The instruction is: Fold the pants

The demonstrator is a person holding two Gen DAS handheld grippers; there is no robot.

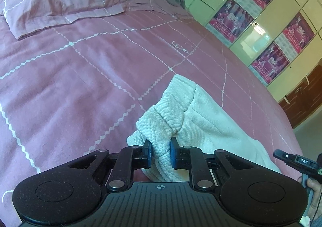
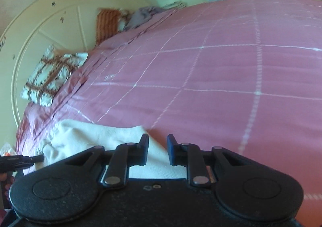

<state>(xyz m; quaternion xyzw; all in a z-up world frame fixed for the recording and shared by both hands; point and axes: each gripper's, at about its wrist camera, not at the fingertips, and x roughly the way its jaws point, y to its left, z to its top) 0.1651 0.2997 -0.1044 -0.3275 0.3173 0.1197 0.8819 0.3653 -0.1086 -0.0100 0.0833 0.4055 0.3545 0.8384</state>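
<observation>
The cream-white textured knit pants [image 1: 201,122] lie on the pink bed cover with white zigzag grid lines [image 1: 80,69], near the foot-side edge closest to the person. The left tool [image 1: 160,153] is clamped on a bunched, gathered fold of the fabric, the blue pads pressing in from both sides. The right tool [image 2: 157,149] sits over another edge of the same pants [image 2: 96,136], and cloth passes between its fingers, but the view is blurred and a gap shows between the pads; I cannot tell whether it grips anything.

The risk, as I judge it, lies mostly on the right side. If that tool has no real hold, lifting both ends would raise only the left, and the garment would swing, twist and land crooked. The left grasp is thick and wadded, so layers may slip out unevenly or carry a crease into the fold. The soft bed cover could also drag and wrinkle beneath.
</observation>
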